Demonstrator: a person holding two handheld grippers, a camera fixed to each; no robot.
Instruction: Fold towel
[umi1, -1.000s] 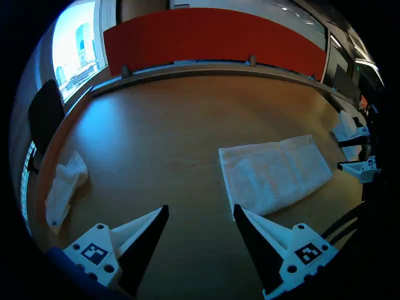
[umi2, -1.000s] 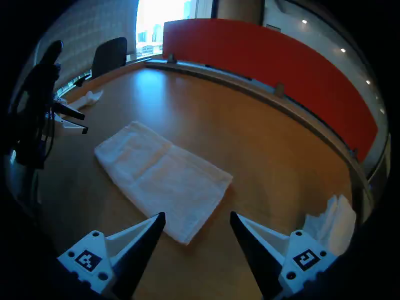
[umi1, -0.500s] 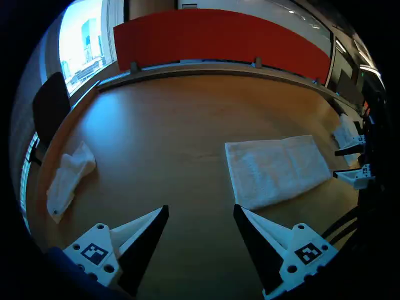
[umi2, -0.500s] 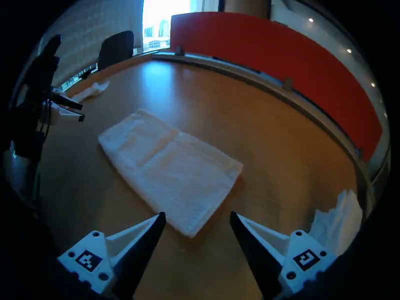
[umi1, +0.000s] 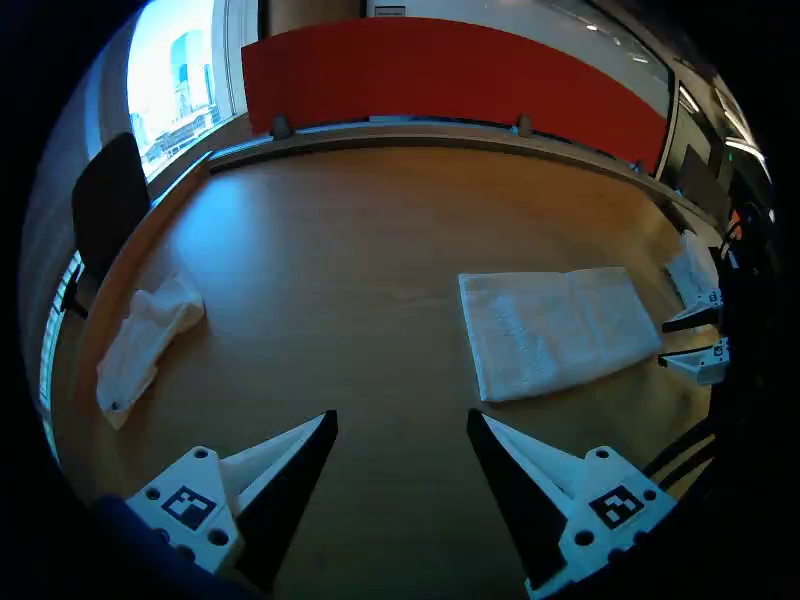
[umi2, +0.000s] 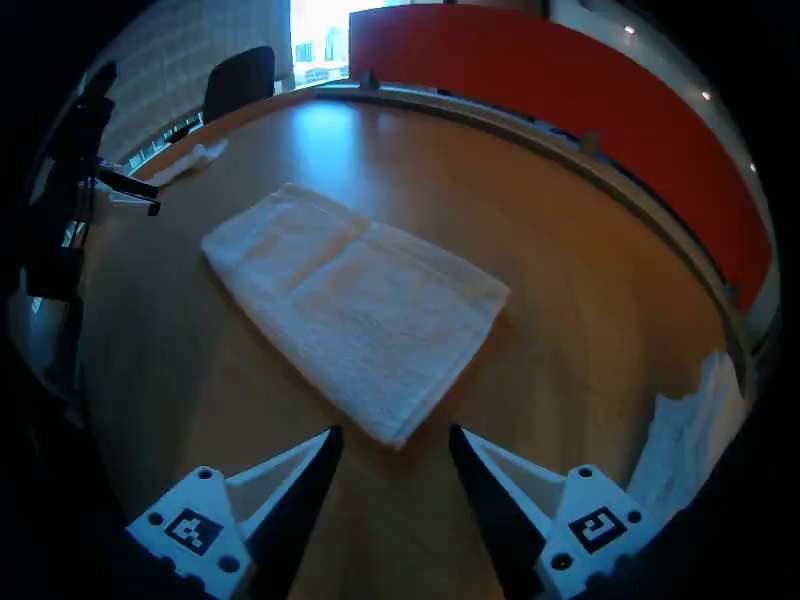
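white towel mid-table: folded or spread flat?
Folded. The white terry towel lies as a compact rectangle on the wooden table, a layer edge crossing its top.

Left claw (umi1: 400, 415): you're carrying two white plastic finger blocks (umi1: 255, 470), wedge-shaped and narrowing to a point, with inner faces lined in matte black. Each block bears a square black-and-white coded tag (umi1: 190, 505) near its base, with small round holes (umi1: 203, 454) set around it; you can't tell whether screws sit in them.

Right claw (umi2: 395, 430): same build, with white wedges, black inner lining, one tag per block and holes alongside. The tag patterns differ from block to block.
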